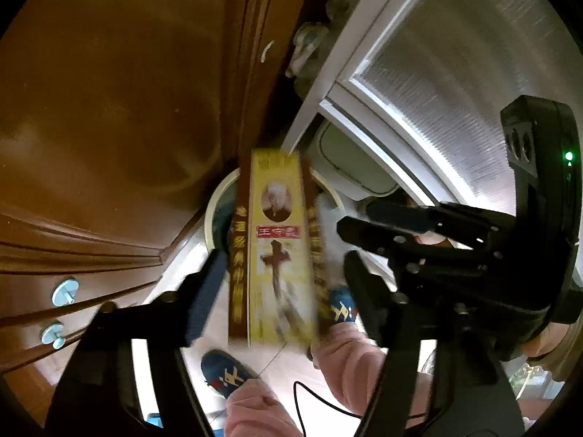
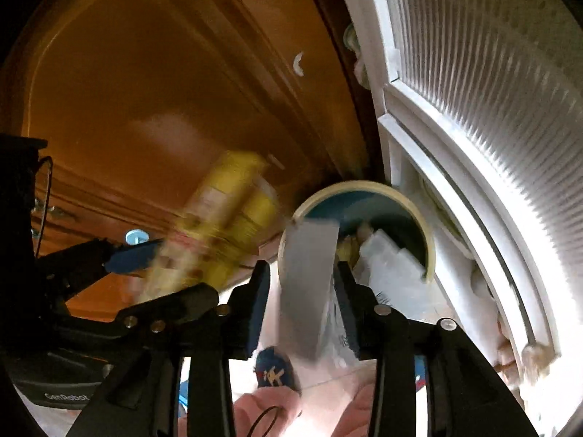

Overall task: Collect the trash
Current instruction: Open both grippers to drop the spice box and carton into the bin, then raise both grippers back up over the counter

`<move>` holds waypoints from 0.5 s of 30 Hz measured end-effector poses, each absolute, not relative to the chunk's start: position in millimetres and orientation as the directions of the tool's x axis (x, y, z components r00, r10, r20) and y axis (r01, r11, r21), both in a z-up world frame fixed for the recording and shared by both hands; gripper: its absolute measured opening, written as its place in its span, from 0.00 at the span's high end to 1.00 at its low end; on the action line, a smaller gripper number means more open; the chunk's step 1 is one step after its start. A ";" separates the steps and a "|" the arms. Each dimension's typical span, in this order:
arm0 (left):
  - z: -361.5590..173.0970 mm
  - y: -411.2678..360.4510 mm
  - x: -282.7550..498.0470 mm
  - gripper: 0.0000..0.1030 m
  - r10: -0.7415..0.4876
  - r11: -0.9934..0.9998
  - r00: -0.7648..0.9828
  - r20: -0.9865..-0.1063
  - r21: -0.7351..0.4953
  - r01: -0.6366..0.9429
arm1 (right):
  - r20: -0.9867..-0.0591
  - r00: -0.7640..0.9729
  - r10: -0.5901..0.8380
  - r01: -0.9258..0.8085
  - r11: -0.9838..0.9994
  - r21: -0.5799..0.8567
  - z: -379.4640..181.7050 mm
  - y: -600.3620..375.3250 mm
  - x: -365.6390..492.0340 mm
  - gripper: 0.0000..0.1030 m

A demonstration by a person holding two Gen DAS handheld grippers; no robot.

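Note:
A long yellow box (image 1: pixel 278 255) with a portrait and red label hangs blurred between the fingers of my left gripper (image 1: pixel 284 255). A gap shows on each side, so the gripper is open. Below it stands a round trash bin (image 1: pixel 214 200) with a cream rim. In the right wrist view my right gripper (image 2: pixel 301 266) is open around a blurred grey-white flat piece (image 2: pixel 308 276), with a gap at the left pad (image 2: pixel 259 306). It hangs over the bin (image 2: pixel 364 185), which holds white and yellow scraps. The yellow box (image 2: pixel 229 218) and my left gripper (image 2: pixel 160 276) show at the left.
A brown wooden door (image 1: pixel 109 91) with blue-headed pegs (image 1: pixel 65 290) stands left of the bin. A white-framed ribbed glass door (image 1: pixel 455 73) is on the right. The person's feet in blue shoes (image 1: pixel 226 371) and pink trousers (image 1: pixel 349 364) are on the pale floor, with a black cable (image 1: pixel 302 400).

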State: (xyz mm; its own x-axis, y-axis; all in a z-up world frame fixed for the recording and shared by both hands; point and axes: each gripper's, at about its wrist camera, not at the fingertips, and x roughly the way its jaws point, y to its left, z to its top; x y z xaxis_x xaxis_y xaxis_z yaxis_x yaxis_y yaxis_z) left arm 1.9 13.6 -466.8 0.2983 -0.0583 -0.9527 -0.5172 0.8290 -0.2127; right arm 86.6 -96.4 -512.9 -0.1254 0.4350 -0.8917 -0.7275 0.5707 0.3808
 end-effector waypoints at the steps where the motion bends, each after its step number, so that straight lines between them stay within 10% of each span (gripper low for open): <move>1: -467.2 15.7 2.1 0.23 -0.055 0.827 0.298 -0.953 -0.210 -0.522 | -0.893 -0.121 0.434 -0.728 0.573 0.377 -509.5 -94.3 86.0 0.60; 15: -401.4 5.3 4.6 0.23 -0.021 0.831 0.298 -0.954 -0.182 -0.526 | -0.908 -0.074 0.413 -0.723 0.605 0.334 -457.8 -114.4 89.1 0.58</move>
State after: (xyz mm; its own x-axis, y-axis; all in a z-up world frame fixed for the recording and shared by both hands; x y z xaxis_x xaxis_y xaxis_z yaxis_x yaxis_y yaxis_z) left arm 4.6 5.3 -401.4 0.2981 -0.0205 -0.9543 -0.5257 0.8310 -0.1821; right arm 89.1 -114.4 -457.8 -0.0735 0.4135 -0.9075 -0.7227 0.6050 0.3342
